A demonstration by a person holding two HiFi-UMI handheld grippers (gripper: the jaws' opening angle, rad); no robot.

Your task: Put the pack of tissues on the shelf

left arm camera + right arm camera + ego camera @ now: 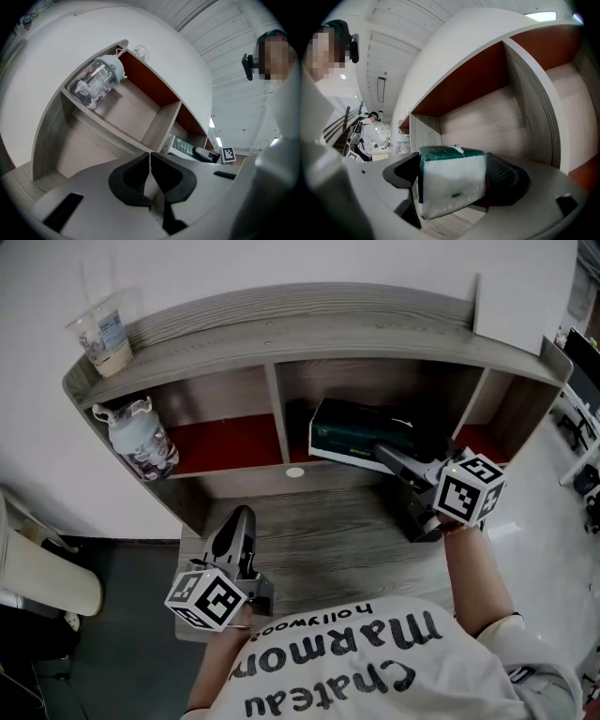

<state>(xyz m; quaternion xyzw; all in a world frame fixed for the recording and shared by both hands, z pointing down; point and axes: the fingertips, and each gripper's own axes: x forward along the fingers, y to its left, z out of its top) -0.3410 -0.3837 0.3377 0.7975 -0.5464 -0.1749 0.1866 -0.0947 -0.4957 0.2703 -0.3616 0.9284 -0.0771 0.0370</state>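
The pack of tissues [361,434] is green and white and lies inside the middle compartment of the grey wooden shelf [281,329]. My right gripper [392,457] is shut on its near end; in the right gripper view the pack [451,180] fills the gap between the two black pads, above the compartment's floor. My left gripper [241,521] hovers over the desk in front of the shelf, its jaws closed together with nothing between them [150,174].
A clear plastic jug [141,439] stands in the left compartment. A plastic cup [103,335] sits on the shelf's top at the left. A white panel [511,296] leans at the top right. A small white disc [295,472] lies on the desk.
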